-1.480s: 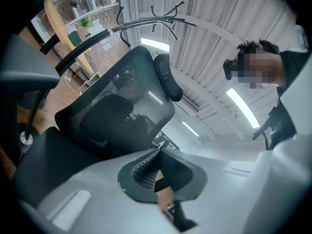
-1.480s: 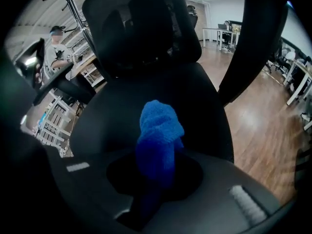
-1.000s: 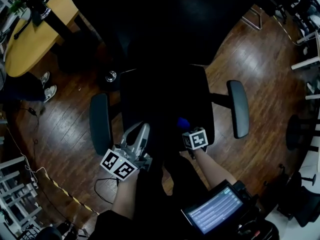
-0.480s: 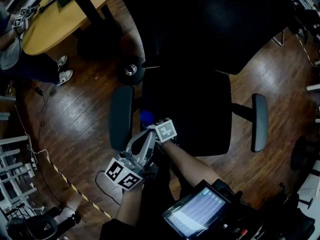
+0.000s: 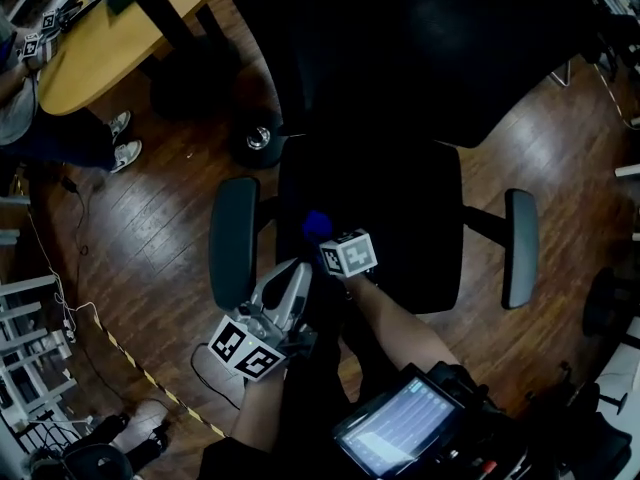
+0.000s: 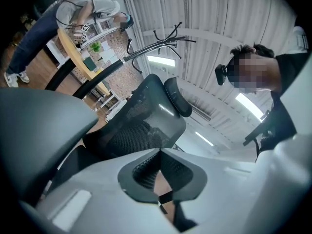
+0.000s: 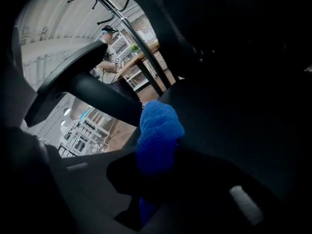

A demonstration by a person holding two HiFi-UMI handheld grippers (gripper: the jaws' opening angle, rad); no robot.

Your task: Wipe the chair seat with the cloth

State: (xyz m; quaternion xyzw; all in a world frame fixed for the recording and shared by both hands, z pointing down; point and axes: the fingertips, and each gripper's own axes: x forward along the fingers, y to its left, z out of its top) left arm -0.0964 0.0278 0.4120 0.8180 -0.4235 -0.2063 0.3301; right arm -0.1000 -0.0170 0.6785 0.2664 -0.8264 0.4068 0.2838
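Note:
The black chair seat point(image 5: 400, 228) fills the middle of the head view. My right gripper point(image 5: 325, 236) is shut on a blue cloth point(image 5: 317, 226) and presses it on the seat's front left part, close to the left armrest point(image 5: 233, 243). In the right gripper view the blue cloth point(image 7: 158, 135) bulges out between the jaws of my right gripper point(image 7: 156, 179) against the dark seat point(image 7: 234, 116). My left gripper point(image 5: 293, 286) hangs shut and holds nothing, just in front of the seat edge. In its own view my left gripper point(image 6: 159, 152) points up at the mesh backrest point(image 6: 141, 121).
The tall backrest point(image 5: 420, 48) stands behind the seat, and the right armrest point(image 5: 519, 248) flanks it. A wooden table point(image 5: 110, 28) with a person point(image 5: 20, 108) beside it is at the far left. A lit tablet point(image 5: 395, 433) hangs near my body.
The right gripper carried the cloth leftward across the seat to its left edge, then a little back to the right. The left gripper stayed put.

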